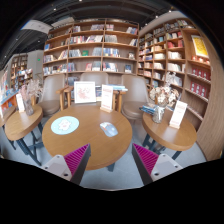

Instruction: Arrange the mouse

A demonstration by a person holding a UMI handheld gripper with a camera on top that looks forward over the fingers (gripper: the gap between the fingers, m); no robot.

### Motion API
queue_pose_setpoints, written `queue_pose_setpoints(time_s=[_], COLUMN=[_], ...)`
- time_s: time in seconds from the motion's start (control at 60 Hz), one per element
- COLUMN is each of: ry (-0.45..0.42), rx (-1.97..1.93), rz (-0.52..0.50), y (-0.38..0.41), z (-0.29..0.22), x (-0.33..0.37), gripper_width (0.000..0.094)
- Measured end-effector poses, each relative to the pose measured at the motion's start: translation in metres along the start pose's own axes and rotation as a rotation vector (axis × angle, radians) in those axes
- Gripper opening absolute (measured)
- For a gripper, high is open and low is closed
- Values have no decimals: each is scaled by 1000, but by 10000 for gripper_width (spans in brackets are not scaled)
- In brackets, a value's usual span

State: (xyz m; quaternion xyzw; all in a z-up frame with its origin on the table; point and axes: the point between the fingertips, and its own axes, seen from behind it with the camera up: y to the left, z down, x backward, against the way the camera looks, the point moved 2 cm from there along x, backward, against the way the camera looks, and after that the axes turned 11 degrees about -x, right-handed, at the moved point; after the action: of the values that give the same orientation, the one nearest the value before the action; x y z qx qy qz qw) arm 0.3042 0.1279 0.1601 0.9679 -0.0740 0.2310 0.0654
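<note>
Fingers (76,158) spread wide and empty, gripper (110,160) hovering short of the round table (85,140).
Bookshelves (95,45) far behind; on the table, a blue disc (65,125) left, what looks like the mouse (108,128) right; the approach seems in hand, so next reach forward and close on it.

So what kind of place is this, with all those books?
It looks like a library or bookshop reading room. Tall bookshelves full of books cover the walls, round wooden tables stand in front, and signs are propped on them. The gripper hangs open before the nearest table, where a mouse lies.
</note>
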Motion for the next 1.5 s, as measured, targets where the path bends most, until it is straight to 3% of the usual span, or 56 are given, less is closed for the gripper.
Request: queue_pose_setpoints(time_s=[0.317, 0.683, 1.067, 1.5], ry=[19, 8, 86, 142], rx=[-5, 13, -17, -41], rz=[13, 10, 9, 17], y=[-14, -16, -10, -11], z=[10, 21, 23, 13], x=[-23, -147, -254, -328], gripper_width=[854, 855, 851, 854])
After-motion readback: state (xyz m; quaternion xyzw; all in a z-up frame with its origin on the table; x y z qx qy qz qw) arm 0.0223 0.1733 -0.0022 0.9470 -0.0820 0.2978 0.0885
